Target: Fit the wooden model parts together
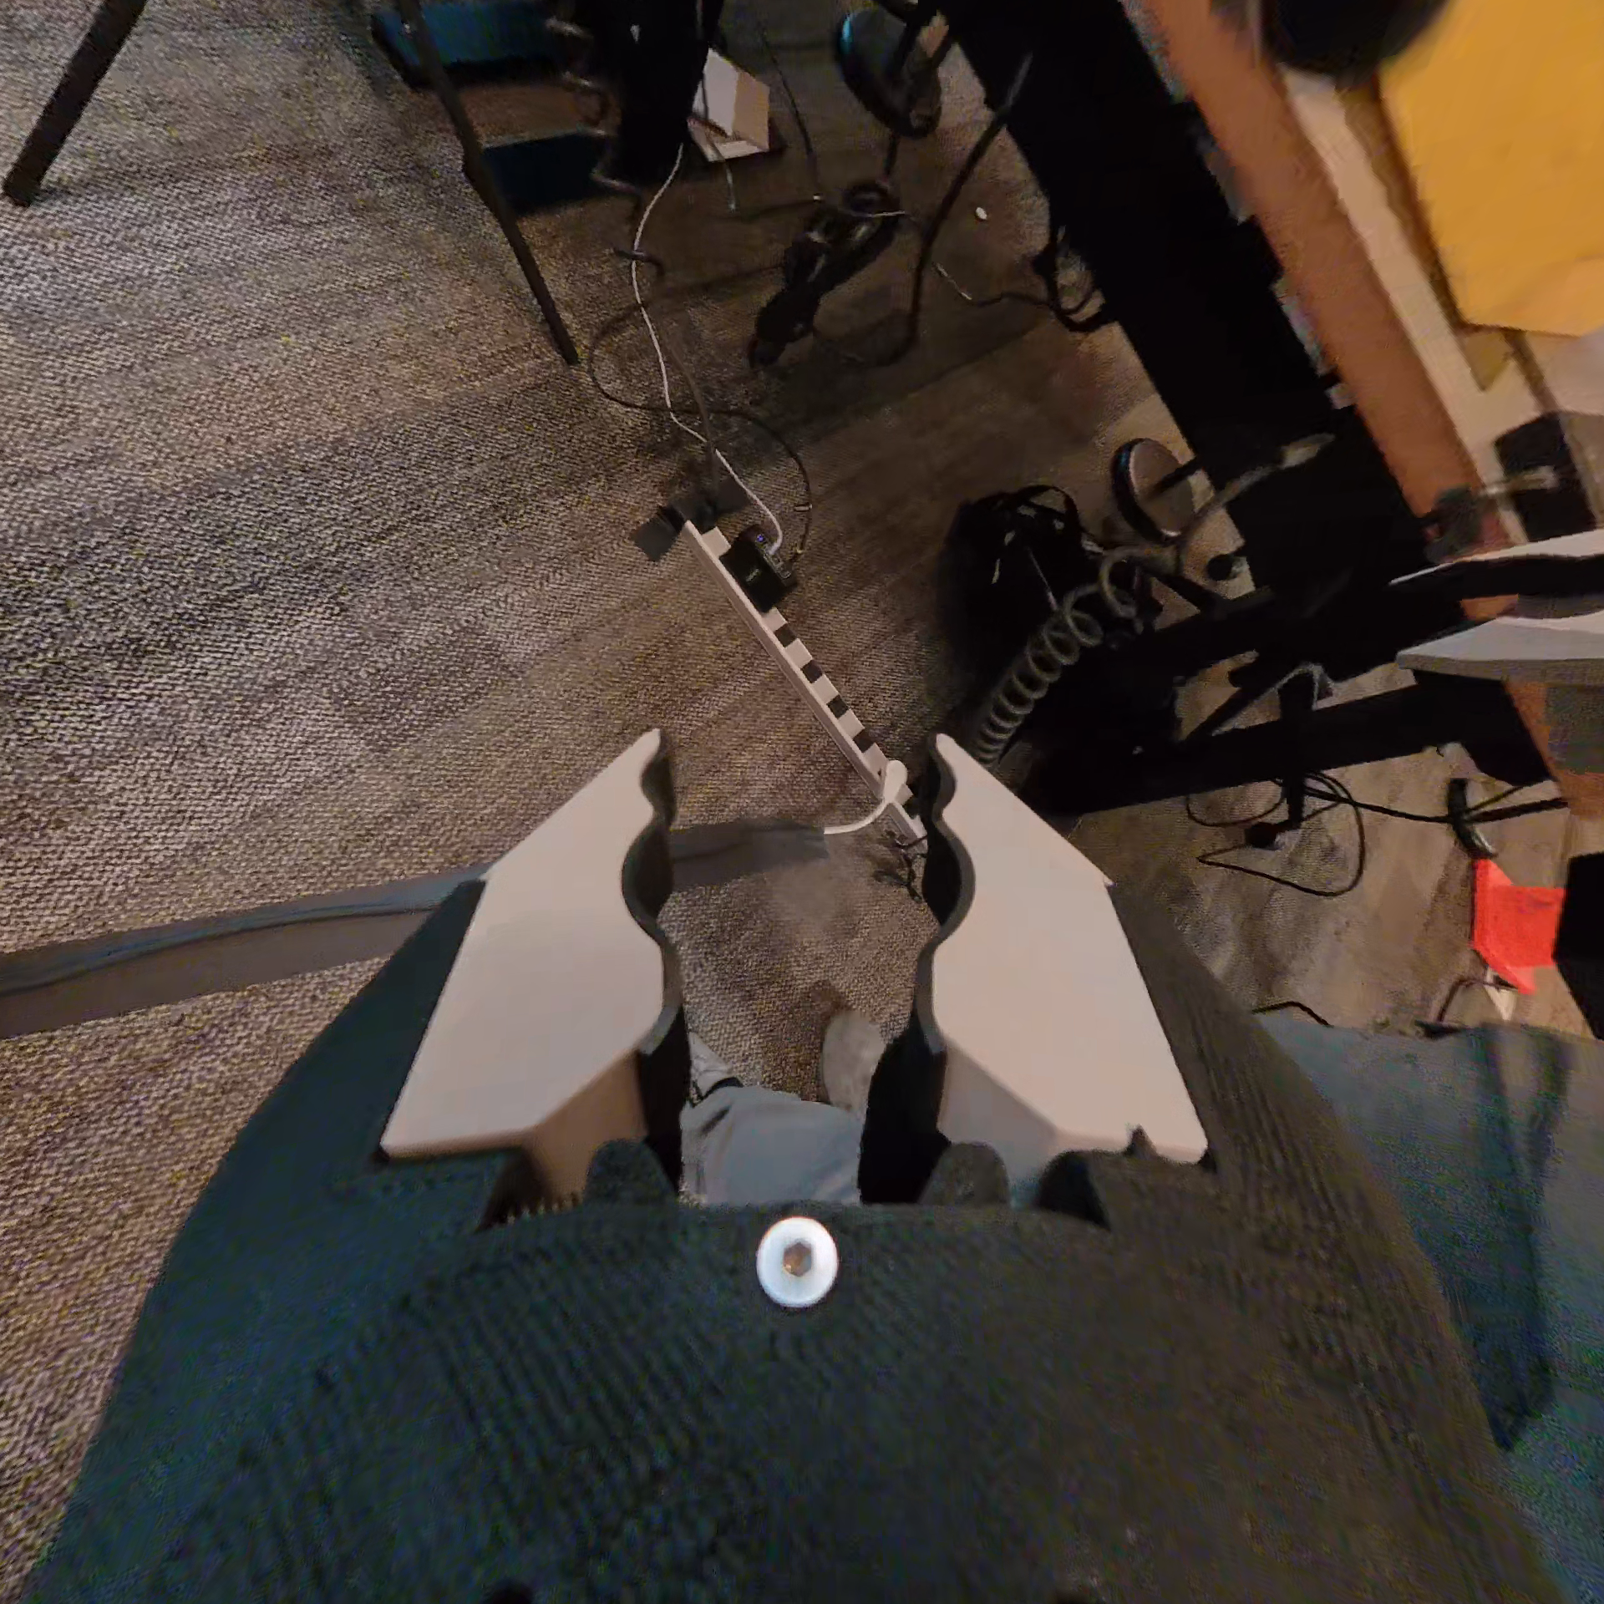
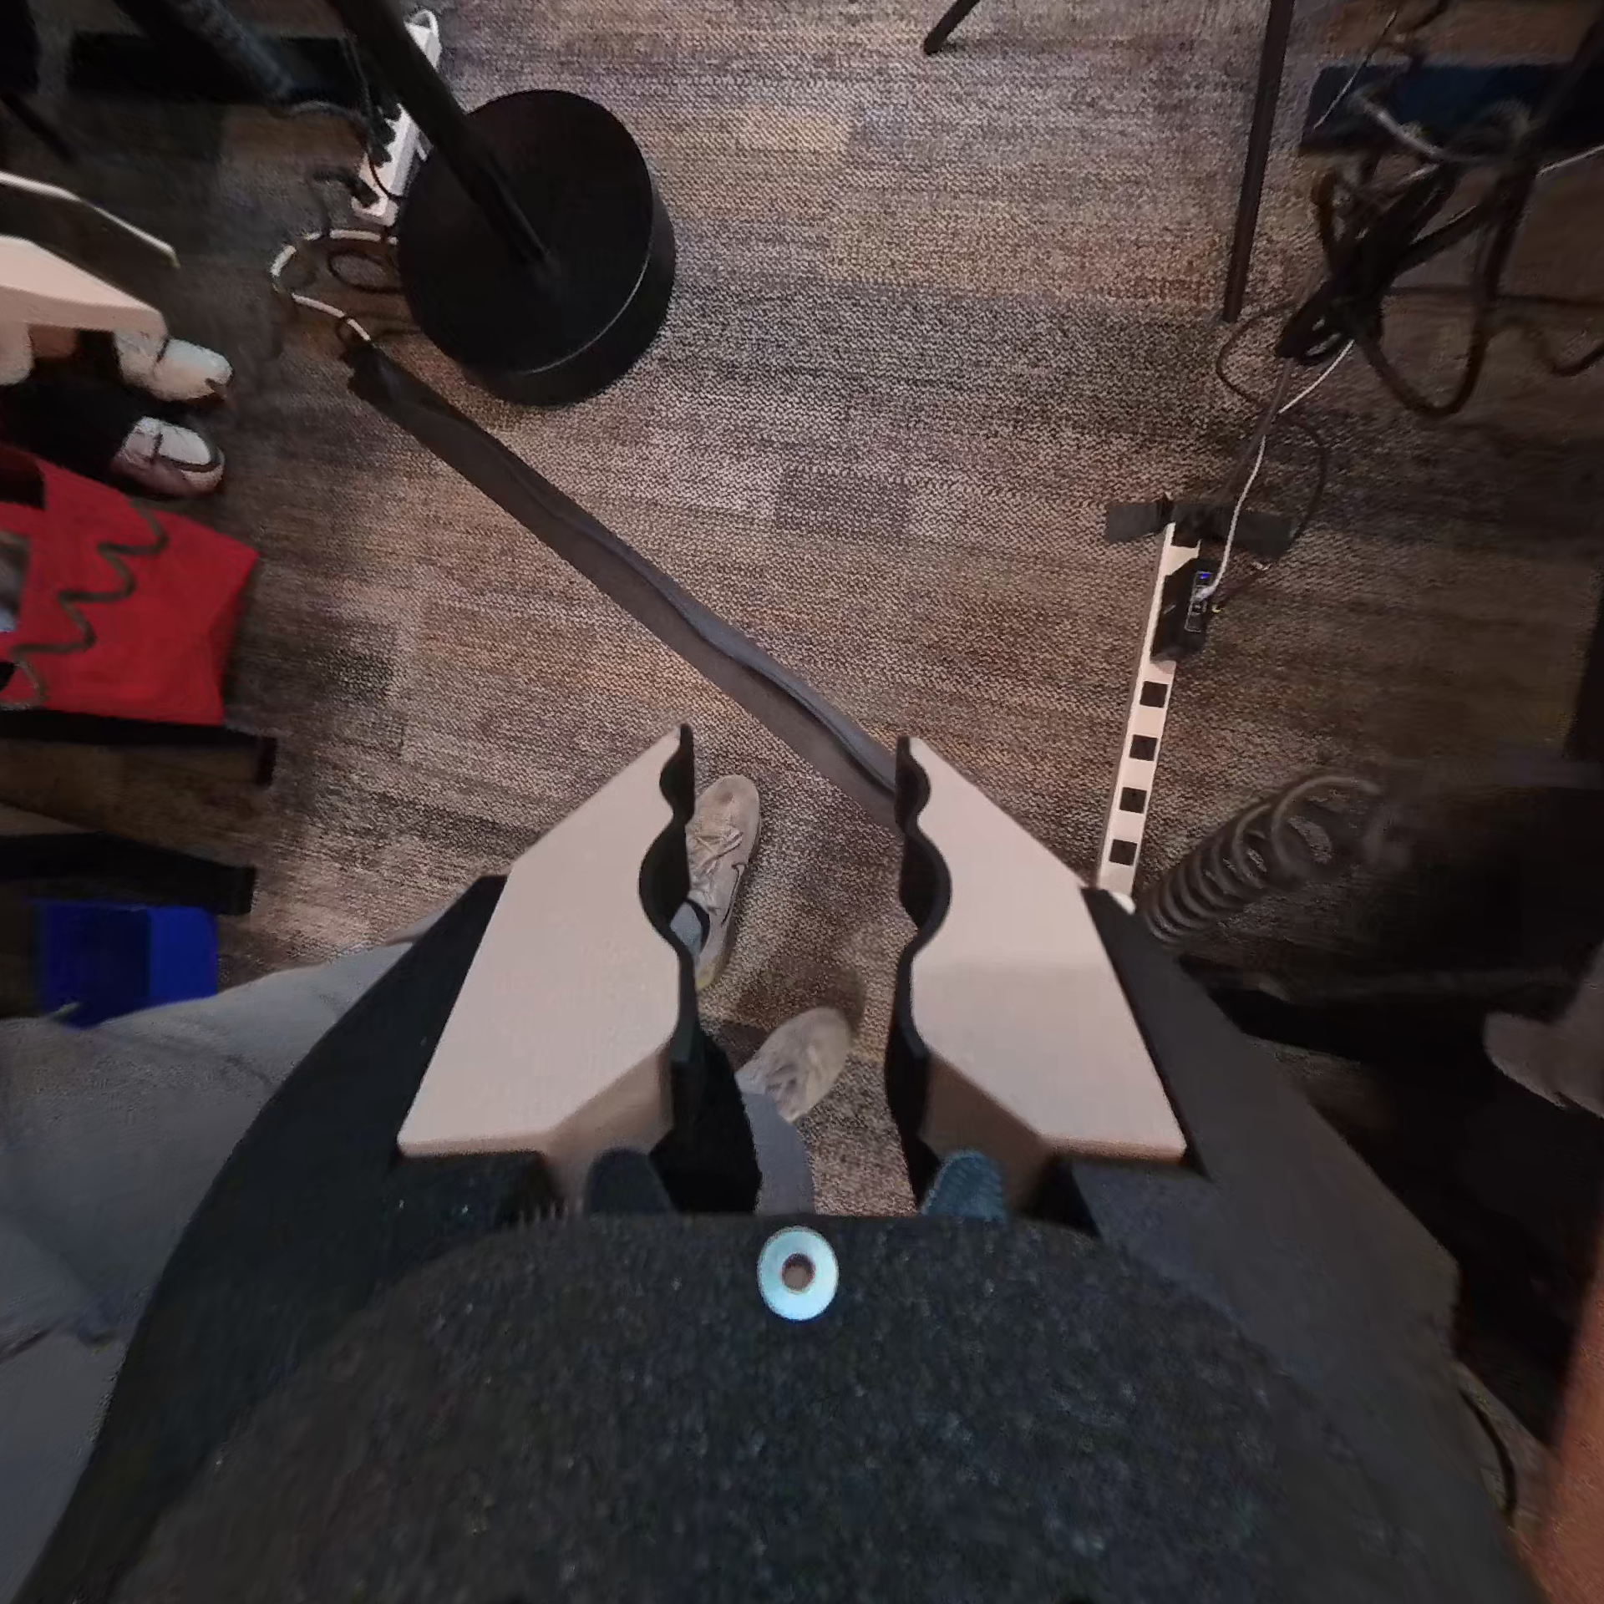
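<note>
No wooden model parts show in either view. My left gripper (image 1: 797, 755) is open and empty, its pale fingers spread apart, pointing down at the carpeted floor. My right gripper (image 2: 794, 755) is also open and empty, pointing down at the carpet above a person's grey shoes (image 2: 720, 859). The tips of the other gripper (image 1: 1510, 608) show at the right edge of the left wrist view, and at the left edge of the right wrist view (image 2: 69, 295).
A white power strip (image 1: 807, 660) lies on the carpet and shows again in the right wrist view (image 2: 1146, 720). A dark cable cover (image 2: 642, 590) crosses the floor. A black round stand base (image 2: 538, 252), tangled cables (image 1: 833, 252), a wooden table edge (image 1: 1285, 260), a red cloth (image 2: 121, 608).
</note>
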A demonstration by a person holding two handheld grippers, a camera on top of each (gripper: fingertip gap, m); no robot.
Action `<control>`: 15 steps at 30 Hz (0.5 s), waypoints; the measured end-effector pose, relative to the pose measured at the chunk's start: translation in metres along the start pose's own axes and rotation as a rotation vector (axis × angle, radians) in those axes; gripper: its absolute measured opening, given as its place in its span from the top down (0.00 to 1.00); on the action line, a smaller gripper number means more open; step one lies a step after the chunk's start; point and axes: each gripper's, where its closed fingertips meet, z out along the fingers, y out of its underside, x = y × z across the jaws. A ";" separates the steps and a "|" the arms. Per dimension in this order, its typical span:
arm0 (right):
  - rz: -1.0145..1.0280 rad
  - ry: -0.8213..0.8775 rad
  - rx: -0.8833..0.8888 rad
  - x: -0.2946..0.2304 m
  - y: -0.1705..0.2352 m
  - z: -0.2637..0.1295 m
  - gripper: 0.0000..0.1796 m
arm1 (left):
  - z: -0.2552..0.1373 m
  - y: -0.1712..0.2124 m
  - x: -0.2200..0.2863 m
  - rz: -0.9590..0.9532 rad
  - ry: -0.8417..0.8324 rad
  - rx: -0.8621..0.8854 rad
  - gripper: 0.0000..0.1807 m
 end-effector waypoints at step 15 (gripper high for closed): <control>0.080 -0.004 -0.019 0.063 0.065 0.073 0.76 | 0.097 0.013 0.011 0.017 -0.007 0.011 0.70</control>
